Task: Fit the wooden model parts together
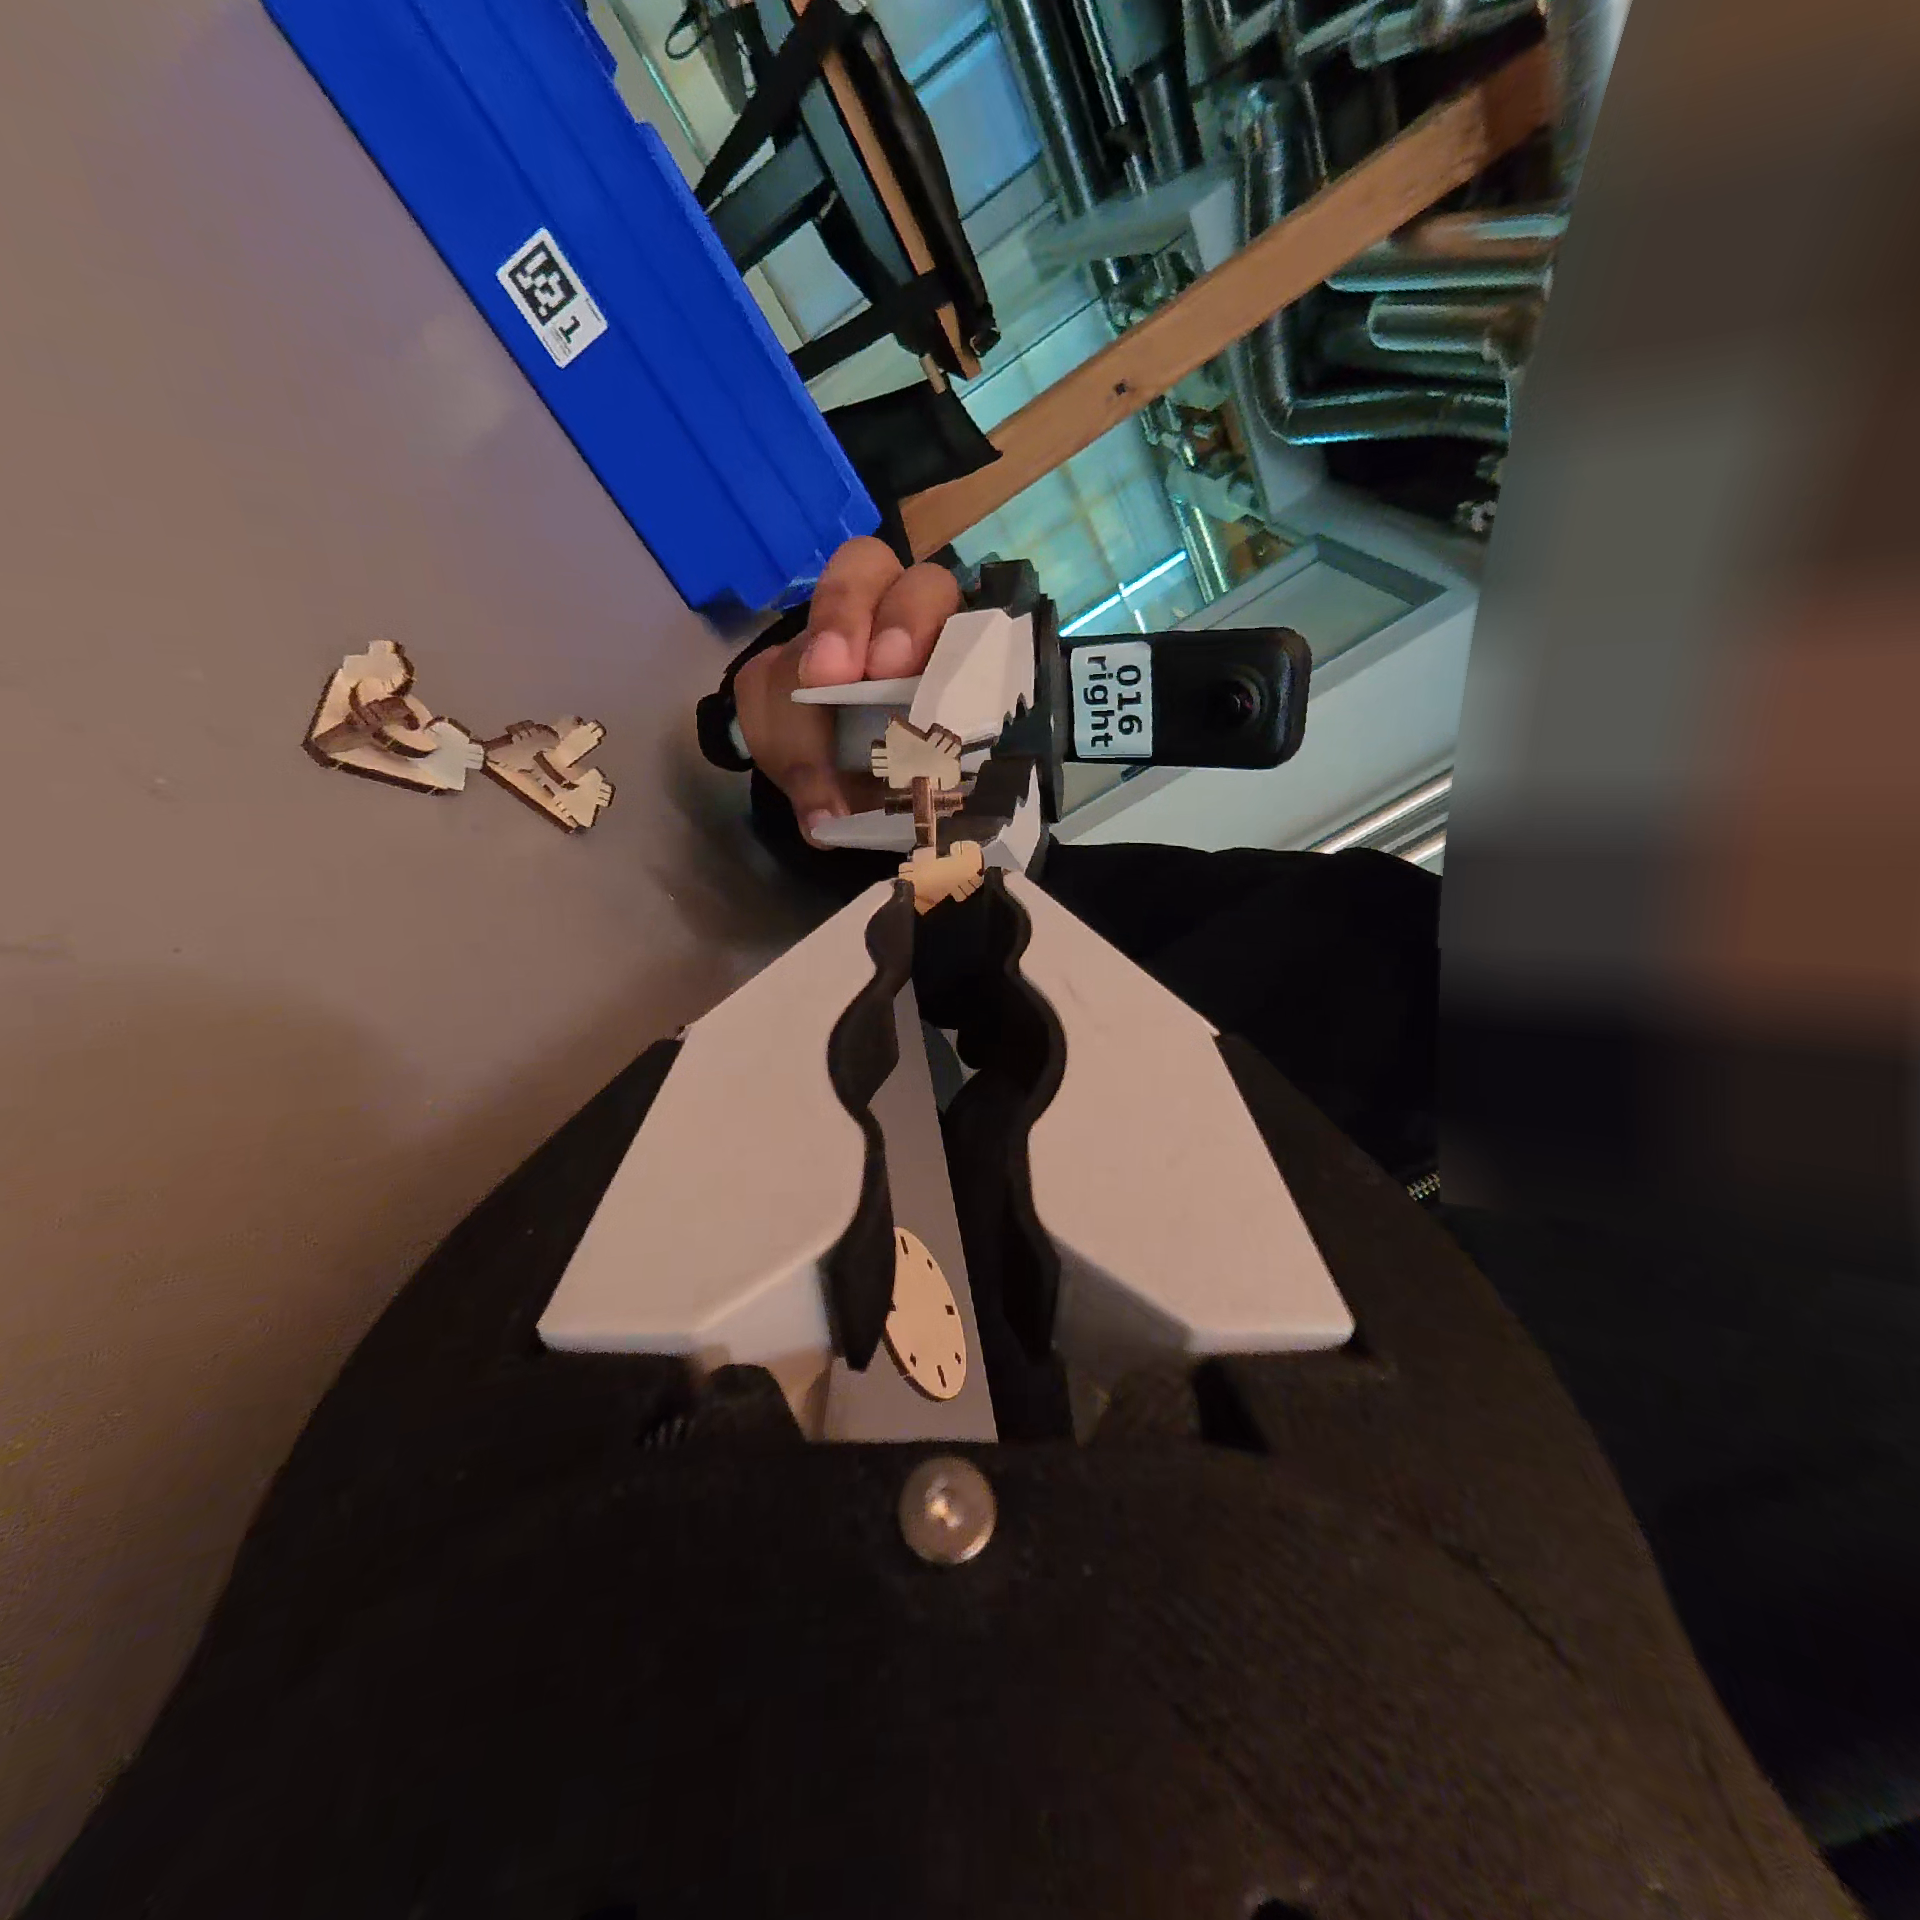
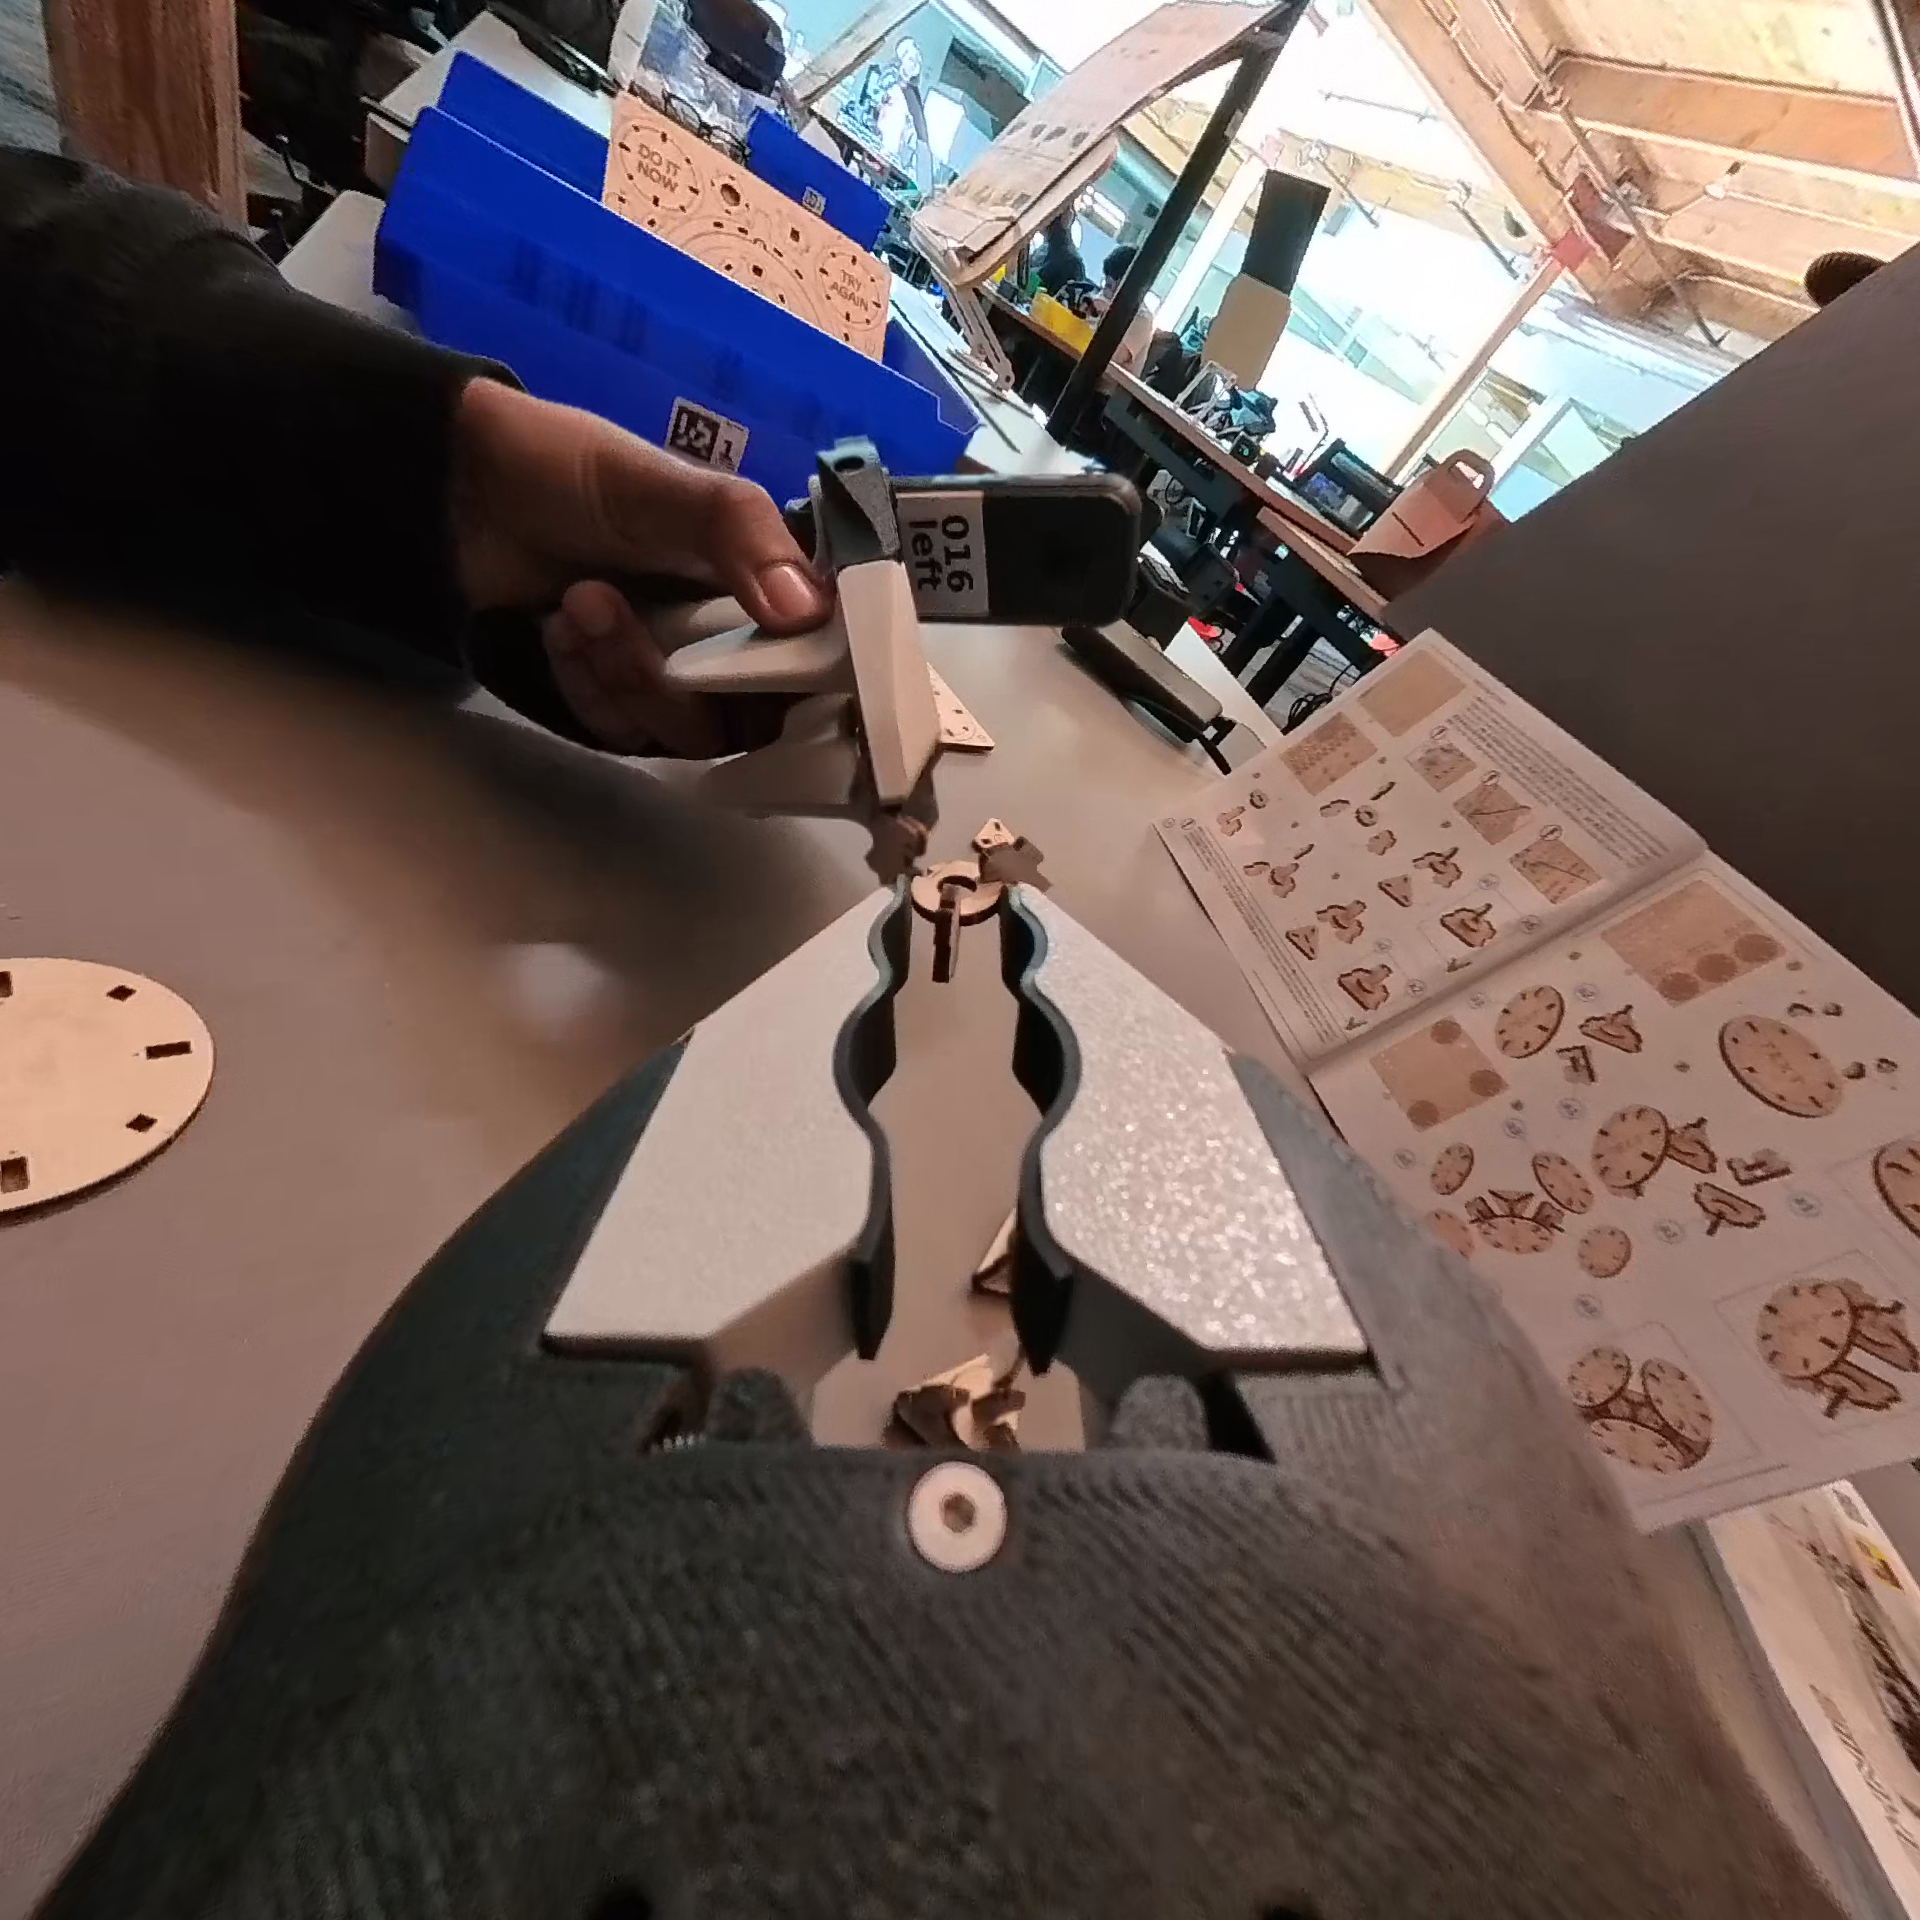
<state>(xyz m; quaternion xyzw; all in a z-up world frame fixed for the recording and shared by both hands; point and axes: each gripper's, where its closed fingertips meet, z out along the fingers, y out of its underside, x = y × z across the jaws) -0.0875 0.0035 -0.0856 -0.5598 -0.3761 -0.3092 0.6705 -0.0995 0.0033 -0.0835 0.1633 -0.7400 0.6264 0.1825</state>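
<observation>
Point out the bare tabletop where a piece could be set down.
Bare grey tabletop lies between the round slotted wooden disc and the two hand-held grippers. Crowded: the fingertips, where both grippers pinch small wooden puzzle pieces, and the right side under the open instruction booklet.

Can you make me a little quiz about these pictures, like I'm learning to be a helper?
1. True or false: the round wooden disc with little slots lies flat on the table.
2. What colour is the long bin at the back? A red, B blue, C green.
3. What is pinched at the tips of the right tool?
Key: 1 true. 2 B. 3 a small wooden ring with a peg through it.
</observation>
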